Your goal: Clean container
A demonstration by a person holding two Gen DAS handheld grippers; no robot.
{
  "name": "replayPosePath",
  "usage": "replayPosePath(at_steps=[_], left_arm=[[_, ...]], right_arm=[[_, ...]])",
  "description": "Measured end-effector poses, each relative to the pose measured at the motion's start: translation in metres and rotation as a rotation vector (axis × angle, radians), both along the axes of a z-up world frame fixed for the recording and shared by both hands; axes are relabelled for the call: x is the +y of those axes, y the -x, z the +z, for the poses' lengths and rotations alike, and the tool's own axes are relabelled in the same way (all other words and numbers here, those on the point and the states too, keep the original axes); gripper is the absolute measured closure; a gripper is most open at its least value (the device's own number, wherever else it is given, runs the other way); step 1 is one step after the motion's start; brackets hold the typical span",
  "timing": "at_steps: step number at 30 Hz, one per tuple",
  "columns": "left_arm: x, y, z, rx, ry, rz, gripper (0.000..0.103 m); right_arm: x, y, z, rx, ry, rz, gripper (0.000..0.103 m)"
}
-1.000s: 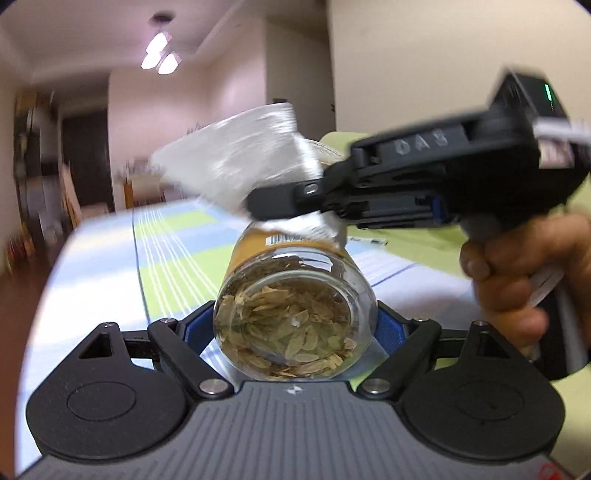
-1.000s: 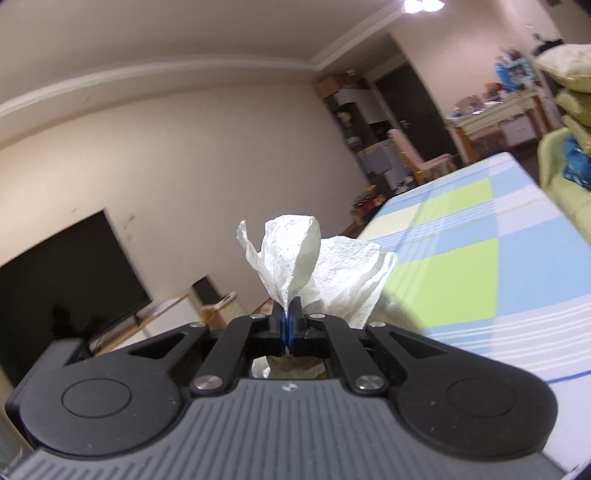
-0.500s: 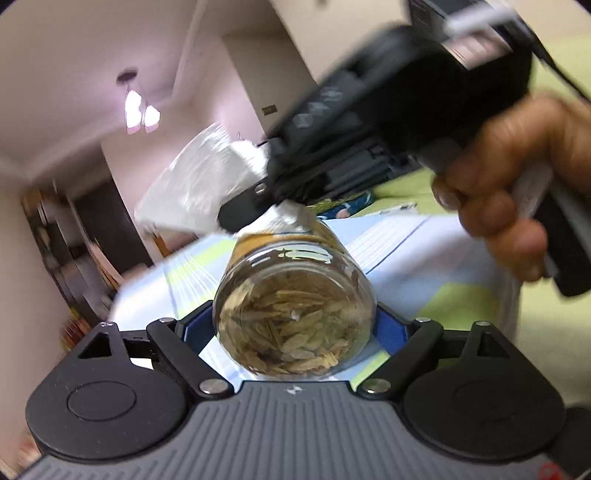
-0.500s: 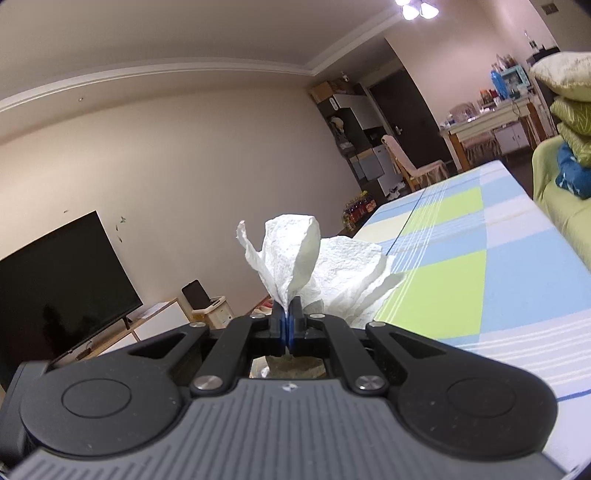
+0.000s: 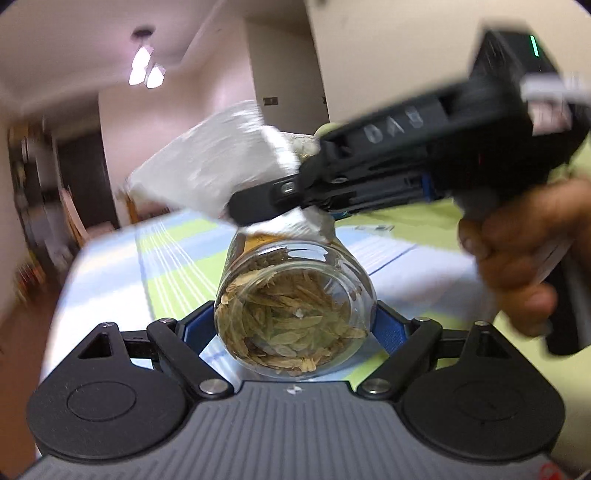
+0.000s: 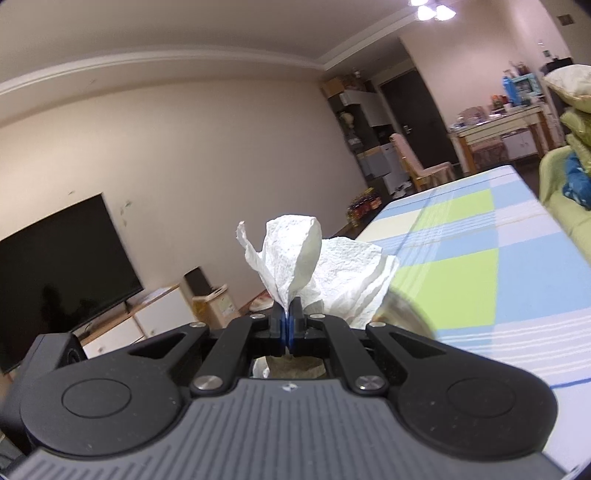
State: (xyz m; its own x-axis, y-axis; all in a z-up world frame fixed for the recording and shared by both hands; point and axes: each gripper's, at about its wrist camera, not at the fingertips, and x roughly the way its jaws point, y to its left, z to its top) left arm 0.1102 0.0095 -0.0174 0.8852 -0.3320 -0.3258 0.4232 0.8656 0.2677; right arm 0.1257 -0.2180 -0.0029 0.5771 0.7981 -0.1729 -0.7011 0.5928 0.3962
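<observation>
Beige walls, ceiling lamp [image 6: 430, 9] lit, dark TV [image 6: 59, 273], checked tablecloth [image 6: 498, 266], possibly shelving [image 6: 354, 110].

My left gripper [image 5: 295, 321] clamps a glass jar [image 5: 295, 306], one blue pad [image 5: 388, 328] on each side of it, and my jaws have just been closing a little further on it. The jar's base faces me and dry leaves [image 5: 288, 325] lie heaped inside against the glass. Beyond my fingers, at the jar's far end, the right gripper [image 5: 258, 206] comes in from the right, held by a hand [image 5: 524, 258]. It pinches a white tissue [image 5: 214, 170], blurred, which spreads up and left of the jar and touches its far end. Under my fingers lies a table [image 5: 110, 266] in blue, green and white checks.
</observation>
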Motion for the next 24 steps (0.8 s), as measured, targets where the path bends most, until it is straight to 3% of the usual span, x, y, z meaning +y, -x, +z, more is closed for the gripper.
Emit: replayPosePath(at_steps=[3,9,12,17,20,22,24], left_arm=[[-0.014,0.007,-0.008,-0.079,-0.146,0.028,0.016],[-0.02,0.003,-0.008,-0.067,-0.128,0.027,0.016],[-0.026,0.002,-0.006,-0.033,-0.06,0.031,0.014],[0.002,-0.005,0.009,0.096,0.208,0.005,0.012],[0.024,-0.004,0.01,0.154,0.326,0.005,0.012],[0.039,-0.005,0.009,0.173,0.361,0.001,0.012],[0.042,0.003,0.008,0.167,0.346,-0.004,0.015]], right_arm=[[0.002,0.0,0.0,-0.01,0.007,0.006,0.103],[-0.013,-0.026,-0.003,0.031,-0.054,-0.06,0.103],[-0.015,-0.03,-0.007,0.04,-0.072,-0.066,0.103],[-0.015,-0.03,-0.01,0.044,-0.084,-0.07,0.103],[-0.015,-0.03,-0.01,0.041,-0.077,-0.073,0.103],[-0.016,-0.031,-0.01,0.043,-0.078,-0.074,0.103],[-0.017,-0.029,-0.009,0.042,-0.077,-0.078,0.103]])
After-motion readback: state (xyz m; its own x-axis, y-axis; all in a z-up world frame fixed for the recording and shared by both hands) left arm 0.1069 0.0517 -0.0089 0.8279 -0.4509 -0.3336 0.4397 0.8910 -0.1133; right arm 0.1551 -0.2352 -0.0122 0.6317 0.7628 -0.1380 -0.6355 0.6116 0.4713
